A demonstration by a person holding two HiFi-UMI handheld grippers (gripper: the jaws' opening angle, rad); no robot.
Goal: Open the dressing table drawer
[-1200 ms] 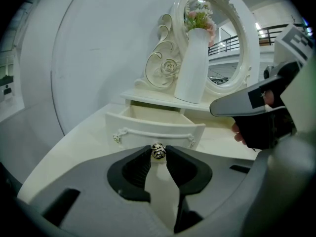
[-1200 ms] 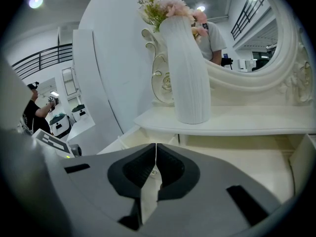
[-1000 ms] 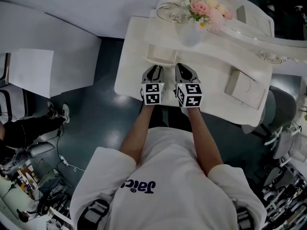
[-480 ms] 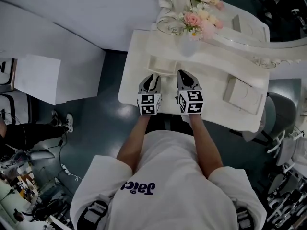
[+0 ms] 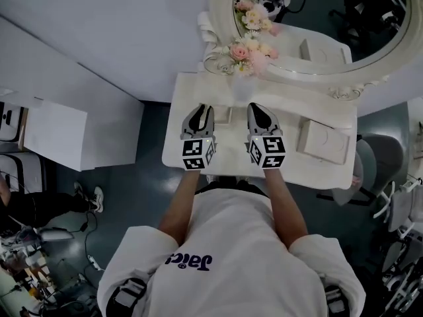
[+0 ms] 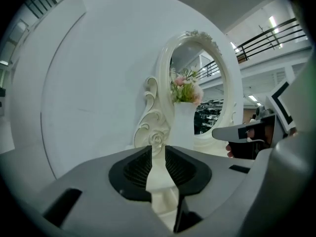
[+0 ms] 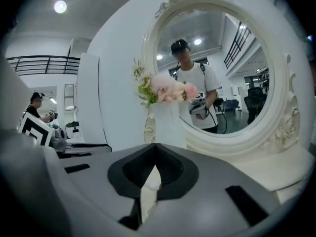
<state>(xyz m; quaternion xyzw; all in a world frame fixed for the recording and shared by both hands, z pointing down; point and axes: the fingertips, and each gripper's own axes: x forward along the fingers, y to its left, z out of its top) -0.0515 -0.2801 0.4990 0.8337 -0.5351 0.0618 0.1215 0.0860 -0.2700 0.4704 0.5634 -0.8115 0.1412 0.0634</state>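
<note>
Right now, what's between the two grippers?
Head view: a shallow white tray shows between the right gripper and the left gripper, whose empty jaws are closing.

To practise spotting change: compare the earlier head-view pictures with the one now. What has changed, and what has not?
Both the left gripper and right gripper have risen higher above the table, empty. The left's jaws are closing on nothing; the right's are together. The flowers and the table stayed put; no drawer shows open.
</note>
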